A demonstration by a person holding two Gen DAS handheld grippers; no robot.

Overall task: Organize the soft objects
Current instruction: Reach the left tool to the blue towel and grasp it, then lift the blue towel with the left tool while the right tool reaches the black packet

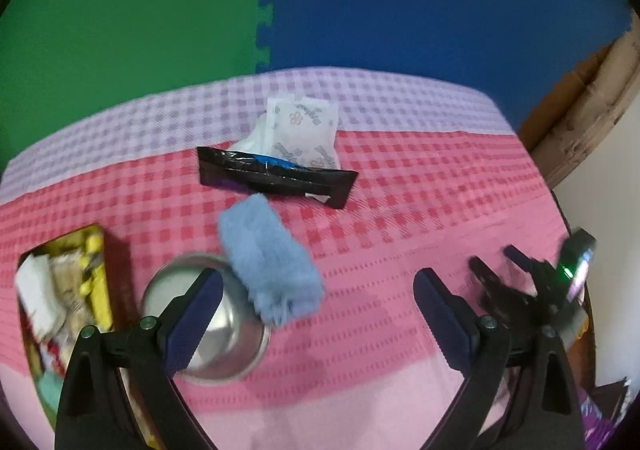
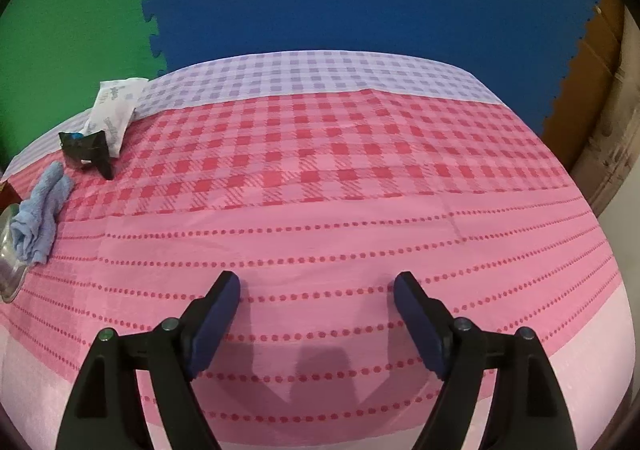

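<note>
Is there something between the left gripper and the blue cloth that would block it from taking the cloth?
Nothing visible blocks it. The left gripper, its jaws open and empty, points at the blue cloth, which lies partly over the rim of the metal bowl. The bowl sits under and beside the cloth, not in front of it.

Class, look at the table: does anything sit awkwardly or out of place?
Yes. The blue fluffy cloth lies crumpled, draped partly over the rim of the steel bowl rather than inside it, and the black packet overlaps the white tissue pack.
</note>
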